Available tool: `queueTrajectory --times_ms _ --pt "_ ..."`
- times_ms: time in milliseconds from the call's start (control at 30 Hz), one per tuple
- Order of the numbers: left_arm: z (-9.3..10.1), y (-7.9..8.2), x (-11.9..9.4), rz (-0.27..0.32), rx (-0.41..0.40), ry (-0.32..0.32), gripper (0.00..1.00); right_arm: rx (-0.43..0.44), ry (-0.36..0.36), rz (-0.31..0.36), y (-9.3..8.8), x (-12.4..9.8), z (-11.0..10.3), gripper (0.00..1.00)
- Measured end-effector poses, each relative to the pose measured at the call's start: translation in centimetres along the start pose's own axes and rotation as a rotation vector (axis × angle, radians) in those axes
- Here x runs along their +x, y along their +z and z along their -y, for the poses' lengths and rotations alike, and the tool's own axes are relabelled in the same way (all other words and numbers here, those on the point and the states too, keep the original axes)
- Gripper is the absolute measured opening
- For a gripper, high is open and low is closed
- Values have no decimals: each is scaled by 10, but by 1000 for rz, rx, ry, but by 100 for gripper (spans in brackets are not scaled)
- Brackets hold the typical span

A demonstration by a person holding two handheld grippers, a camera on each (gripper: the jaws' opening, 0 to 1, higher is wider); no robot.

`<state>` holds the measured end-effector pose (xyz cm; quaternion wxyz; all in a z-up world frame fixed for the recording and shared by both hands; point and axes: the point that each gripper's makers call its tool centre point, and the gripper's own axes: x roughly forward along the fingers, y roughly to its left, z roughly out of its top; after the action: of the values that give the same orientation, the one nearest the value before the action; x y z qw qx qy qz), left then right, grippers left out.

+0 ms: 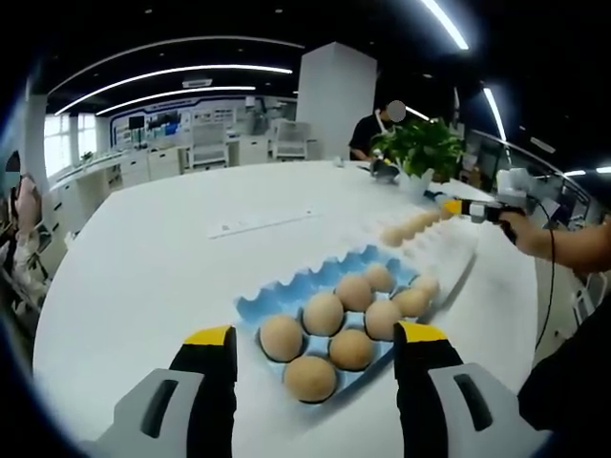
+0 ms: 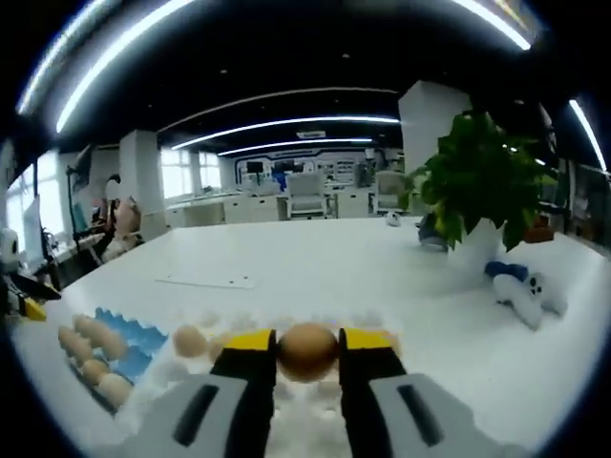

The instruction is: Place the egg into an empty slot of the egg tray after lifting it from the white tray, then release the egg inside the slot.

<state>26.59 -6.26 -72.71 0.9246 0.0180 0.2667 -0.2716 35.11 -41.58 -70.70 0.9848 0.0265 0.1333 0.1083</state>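
The blue egg tray lies on the white table just ahead of my left gripper, which is open and hovers over its near end; several brown eggs fill its slots. Behind it the white tray holds more eggs. My right gripper is shut on a brown egg, held above the white tray. It appears at the far right of the left gripper view as the right gripper, held by a hand. The blue egg tray sits low left in the right gripper view.
A potted green plant in a white pot stands on the table, with a white and blue game controller beside it. A flat white strip lies mid-table. A person sits at the far side. Desks and chairs fill the room beyond.
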Motion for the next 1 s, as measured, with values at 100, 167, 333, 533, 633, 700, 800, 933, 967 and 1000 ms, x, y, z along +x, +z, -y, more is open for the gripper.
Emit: queueTrajectory --times_ms 100,167,333,533,633,700,800,933,967,1000 --pt "1 0 0 -2 -3 -1 66 -8 96 -11 -1 6 -37 25" --pt "2 0 0 -1 -2 -4 66 -24 142 -15 -2 8 -53 25" --pt "2 0 0 -2 -2 -4 66 -34 236 -44 -10 15 -86 25" --pt "-1 -1 -2 0 -4 6 66 -45 335 -97 -28 20 -119 25" --pt "-2 -2 -3 -3 -6 7 65 -41 361 -104 -31 22 -129 25" --pt "-2 -3 -4 -4 -4 8 65 -46 378 -105 -33 24 -135 25" --pt "-2 -3 -3 -6 -7 6 64 -49 398 -116 -38 27 -147 25" --pt "0 -1 -2 0 -5 1 64 -61 428 -139 -47 32 -158 25" --pt "1 -1 -2 1 -4 -1 64 -66 430 -144 -49 33 -160 25" --pt "1 -1 -2 1 -3 -2 64 -73 438 -151 -52 34 -163 25"
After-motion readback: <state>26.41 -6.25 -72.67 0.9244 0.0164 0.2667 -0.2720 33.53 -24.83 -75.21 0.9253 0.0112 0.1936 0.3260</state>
